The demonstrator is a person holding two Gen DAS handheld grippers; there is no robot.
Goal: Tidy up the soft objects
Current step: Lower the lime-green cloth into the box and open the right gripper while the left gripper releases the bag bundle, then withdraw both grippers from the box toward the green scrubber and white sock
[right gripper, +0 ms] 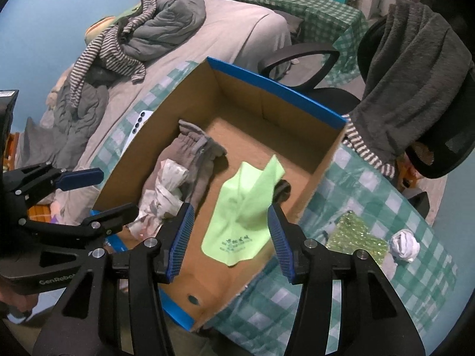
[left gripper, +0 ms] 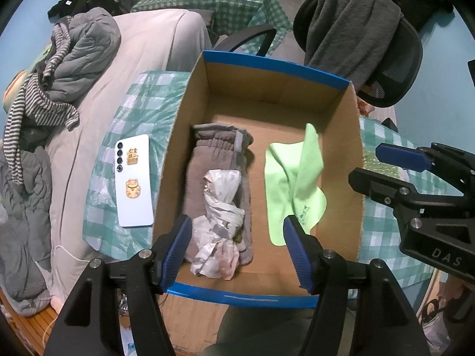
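Note:
An open cardboard box [left gripper: 341,160] with blue edges sits on a green checked tablecloth; it also shows in the right wrist view [right gripper: 323,160]. Inside lie a folded grey fleece garment [left gripper: 213,160] with a knotted white plastic bag [left gripper: 221,207] on top, and a light green cloth [left gripper: 294,187]. The right wrist view shows the same grey garment [right gripper: 190,148], bag [right gripper: 166,192] and green cloth [right gripper: 246,207]. My left gripper [left gripper: 237,249] is open and empty above the box's near edge. My right gripper [right gripper: 228,243] is open and empty above the green cloth.
A white phone [left gripper: 133,181] lies left of the box. A crumpled white wad [right gripper: 404,244] and a shiny green sequined piece [right gripper: 356,237] lie on the tablecloth [right gripper: 371,184] right of the box. A chair draped with a grey blanket [right gripper: 415,68] stands behind. A bed with clothes [left gripper: 59,68] is at left.

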